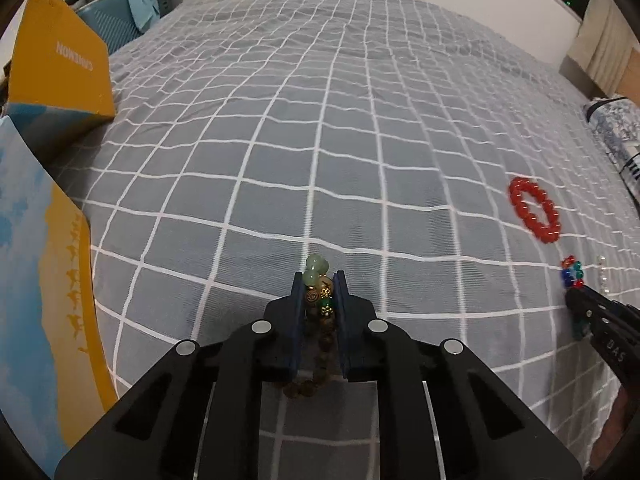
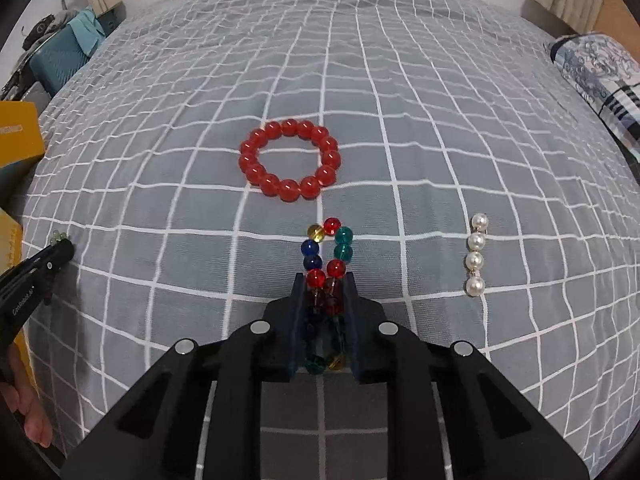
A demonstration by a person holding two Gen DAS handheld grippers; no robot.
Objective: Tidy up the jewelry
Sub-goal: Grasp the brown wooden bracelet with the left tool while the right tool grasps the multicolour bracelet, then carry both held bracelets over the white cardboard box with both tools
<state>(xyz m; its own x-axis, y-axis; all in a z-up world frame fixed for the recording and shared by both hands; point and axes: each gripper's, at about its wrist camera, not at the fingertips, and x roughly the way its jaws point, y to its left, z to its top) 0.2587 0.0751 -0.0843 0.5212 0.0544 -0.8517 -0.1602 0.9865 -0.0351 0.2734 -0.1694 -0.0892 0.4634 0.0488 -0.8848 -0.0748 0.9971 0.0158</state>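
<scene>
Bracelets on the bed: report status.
Left gripper shut on brown-and-jade beaded bracelet. Right gripper shut on multicoloured glass-bead bracelet. Red bead bracelet untouched. Nothing obstructing.

A grey checked bed (image 2: 400, 80) carries a red bead bracelet (image 2: 290, 160), a pearl clip (image 2: 476, 254) and a yellow box (image 1: 60, 68).

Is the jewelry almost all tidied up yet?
Not yet. Nothing looks put away. The left gripper is shut on the brown bracelet, and the right gripper is shut on the colorful bracelet. The red bracelet and pearl clip lie on the bed.
</scene>
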